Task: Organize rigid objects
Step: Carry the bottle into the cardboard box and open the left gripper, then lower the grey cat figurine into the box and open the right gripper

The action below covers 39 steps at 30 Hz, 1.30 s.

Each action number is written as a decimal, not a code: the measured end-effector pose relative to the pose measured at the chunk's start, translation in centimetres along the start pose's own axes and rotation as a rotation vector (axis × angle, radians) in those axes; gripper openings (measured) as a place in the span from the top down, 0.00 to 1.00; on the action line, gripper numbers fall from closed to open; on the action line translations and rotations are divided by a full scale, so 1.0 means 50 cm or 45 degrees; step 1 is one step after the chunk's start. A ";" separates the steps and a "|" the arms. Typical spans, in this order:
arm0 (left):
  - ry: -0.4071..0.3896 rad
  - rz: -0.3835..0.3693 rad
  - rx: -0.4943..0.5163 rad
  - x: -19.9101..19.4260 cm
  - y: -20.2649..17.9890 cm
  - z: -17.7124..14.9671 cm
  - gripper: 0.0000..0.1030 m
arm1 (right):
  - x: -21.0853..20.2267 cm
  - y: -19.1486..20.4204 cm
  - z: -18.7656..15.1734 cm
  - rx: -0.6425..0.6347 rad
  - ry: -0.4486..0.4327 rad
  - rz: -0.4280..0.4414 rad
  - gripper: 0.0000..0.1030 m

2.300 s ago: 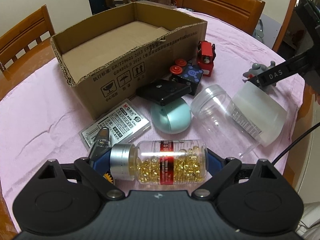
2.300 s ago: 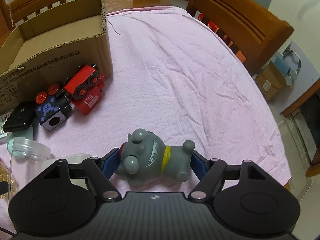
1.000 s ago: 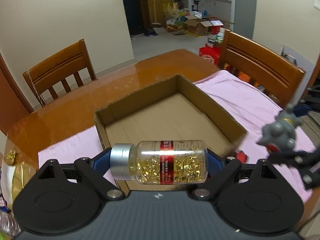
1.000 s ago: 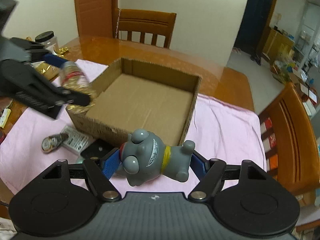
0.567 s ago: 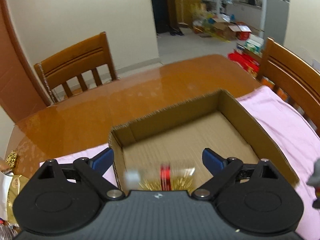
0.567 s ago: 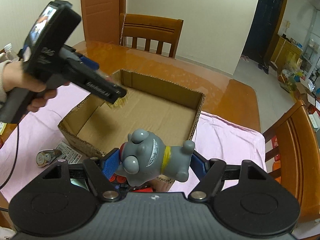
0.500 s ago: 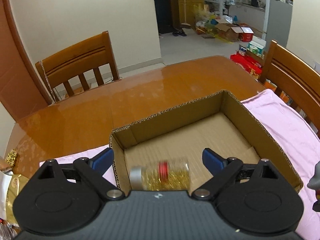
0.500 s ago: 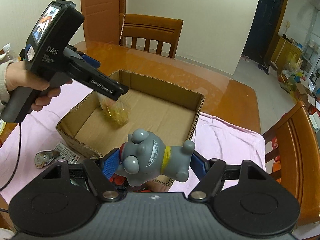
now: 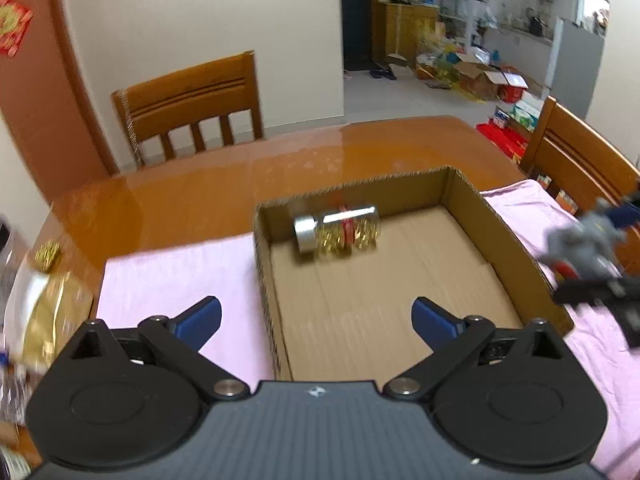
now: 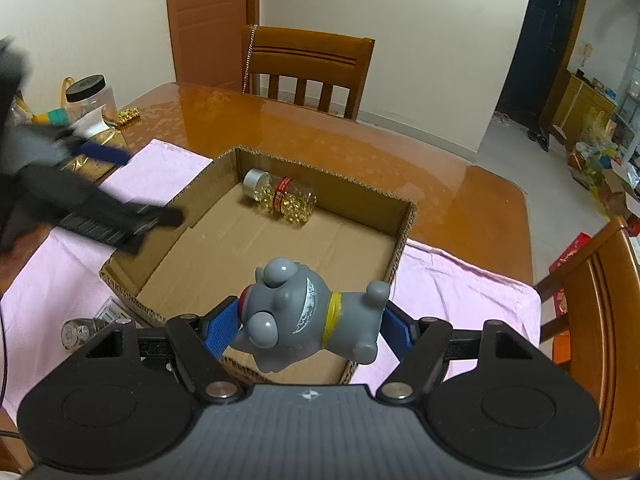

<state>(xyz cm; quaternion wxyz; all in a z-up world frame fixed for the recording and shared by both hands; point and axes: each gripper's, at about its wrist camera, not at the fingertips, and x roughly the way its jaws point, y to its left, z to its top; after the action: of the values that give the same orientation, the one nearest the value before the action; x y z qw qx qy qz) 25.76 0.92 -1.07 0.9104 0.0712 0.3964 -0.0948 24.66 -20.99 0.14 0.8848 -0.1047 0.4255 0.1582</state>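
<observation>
An open cardboard box [image 9: 516,248] [image 10: 404,240] sits on the pink cloth. A clear bottle of gold capsules with a silver cap [image 9: 336,232] [image 10: 280,196] lies on its side at the box's far end. My left gripper [image 9: 316,316] is open and empty above the box's near left part; it also shows in the right wrist view [image 10: 120,184]. My right gripper [image 10: 310,330] is shut on a grey toy dog with a yellow collar [image 10: 308,316], held above the box's near edge; the toy also shows in the left wrist view [image 9: 580,244].
Wooden chairs [image 9: 192,108] [image 10: 308,68] stand around the glossy wooden table [image 9: 200,192]. A black-lidded jar [image 10: 90,96] and gold packets [image 9: 48,312] lie at the table's left. A blister pack [image 10: 92,320] lies in front of the box.
My left gripper opened and dropped the capsule bottle, which came to rest at the box's far end. The left gripper pulled back left. My right gripper moved the toy dog nearer over the box.
</observation>
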 end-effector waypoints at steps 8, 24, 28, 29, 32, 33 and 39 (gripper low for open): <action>-0.011 0.098 -0.163 -0.063 0.023 -0.095 0.02 | 0.078 -0.013 0.057 -0.003 0.037 0.004 0.24; 0.061 0.179 -0.250 -0.088 0.061 -0.192 0.02 | 0.095 -0.001 0.099 0.075 -0.071 -0.056 0.00; 0.070 0.160 -0.248 -0.093 0.060 -0.207 0.02 | 0.066 0.015 0.064 0.095 -0.071 -0.050 0.00; 0.070 0.156 -0.248 -0.095 0.059 -0.209 0.02 | 0.060 0.018 0.056 0.099 -0.066 -0.050 0.00; 0.071 0.151 -0.239 -0.100 0.053 -0.218 0.02 | 0.040 0.031 0.017 0.117 -0.055 -0.034 0.00; 0.072 0.151 -0.236 -0.102 0.051 -0.221 0.02 | 0.034 0.035 0.003 0.122 -0.046 -0.032 0.00; 0.086 0.123 -0.236 -0.107 0.049 -0.240 0.02 | 0.006 0.062 -0.098 0.179 0.022 -0.011 0.00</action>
<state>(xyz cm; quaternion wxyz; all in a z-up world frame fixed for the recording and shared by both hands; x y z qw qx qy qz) 14.24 6.36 -5.11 0.9027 0.0089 0.4301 -0.0112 20.18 -19.61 -3.26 0.8869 -0.0456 0.4429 0.1232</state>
